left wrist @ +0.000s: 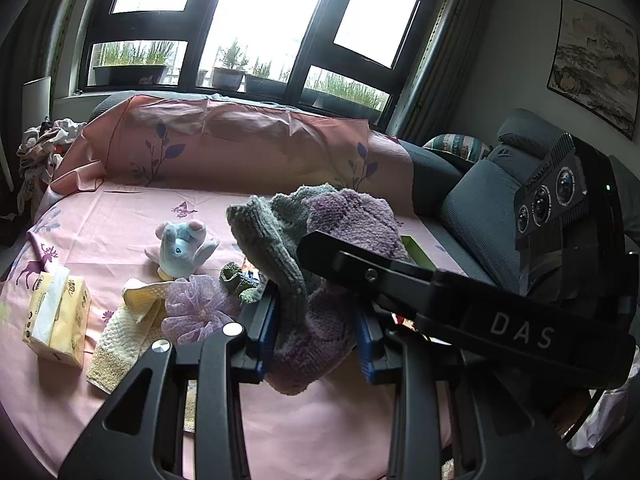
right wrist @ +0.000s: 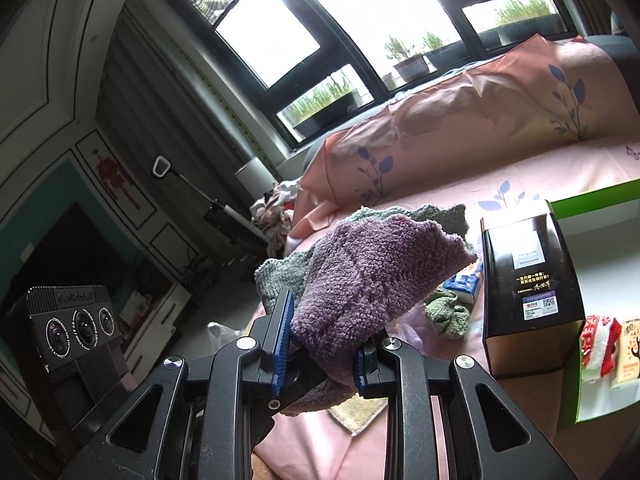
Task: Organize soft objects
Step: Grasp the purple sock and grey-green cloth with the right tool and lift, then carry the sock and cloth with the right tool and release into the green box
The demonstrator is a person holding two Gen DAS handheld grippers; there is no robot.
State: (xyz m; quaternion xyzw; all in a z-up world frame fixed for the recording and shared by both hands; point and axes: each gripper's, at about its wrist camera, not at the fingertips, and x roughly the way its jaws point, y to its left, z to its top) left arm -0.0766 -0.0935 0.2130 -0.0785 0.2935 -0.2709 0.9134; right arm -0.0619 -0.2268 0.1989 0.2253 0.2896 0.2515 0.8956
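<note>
Near the pink sheet's (left wrist: 120,216) left edge lies a yellow tissue pack (left wrist: 56,316). At mid-sheet, the left gripper (left wrist: 316,332) and the right gripper (right wrist: 324,356), marked "DAS", each clench the purple-grey knit cloth (left wrist: 320,240), held aloft.

Towels (left wrist: 320,240) bunched between both hand-held grippers, above bed (left wrist: 120,216). Left hand-held gripper (left wrist: 316,332) and right hand-held gripper (right wrist: 320,352) both clamped on towels. On bed: tissue pack (left wrist: 56,316) far left, cloth (left wrist: 120,340) just right of it, mesh puff (left wrist: 200,312) touching cloth, plush toy (left wrist: 182,248) behind puff. Box (right wrist: 528,288) right of towels.
</note>
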